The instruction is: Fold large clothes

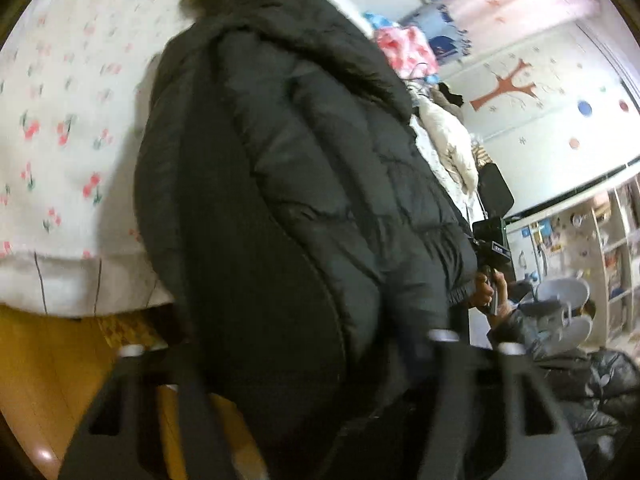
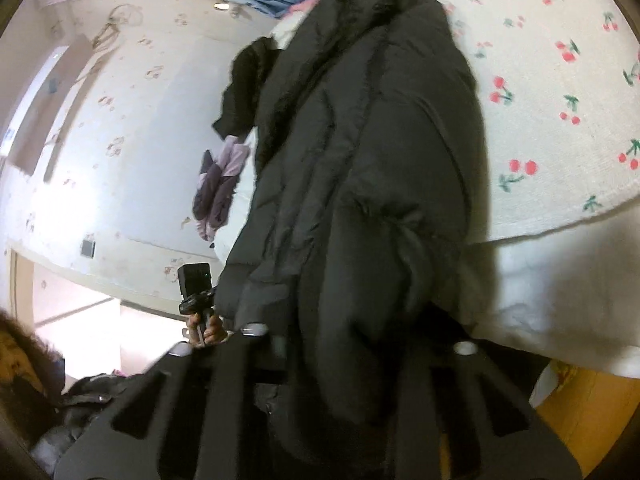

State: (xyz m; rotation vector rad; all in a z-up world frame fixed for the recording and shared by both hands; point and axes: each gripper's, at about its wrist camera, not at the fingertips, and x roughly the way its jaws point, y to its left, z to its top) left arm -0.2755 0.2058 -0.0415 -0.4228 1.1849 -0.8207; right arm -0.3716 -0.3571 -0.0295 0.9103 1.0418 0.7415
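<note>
Both grippers (image 1: 286,346) (image 2: 358,338) clamp the black puffer coat (image 1: 304,184); only the left view shows shelves (image 1: 616,248).

Bed with white cherry-print cover (image 1: 60,128) occupies one side. Beyond the bed, a white wall bears a red tree decal (image 1: 506,88) and coloured dots. Open shelving (image 1: 616,248) stands below that decal. Yellow wooden floor (image 1: 36,376) beside the bed.
</note>
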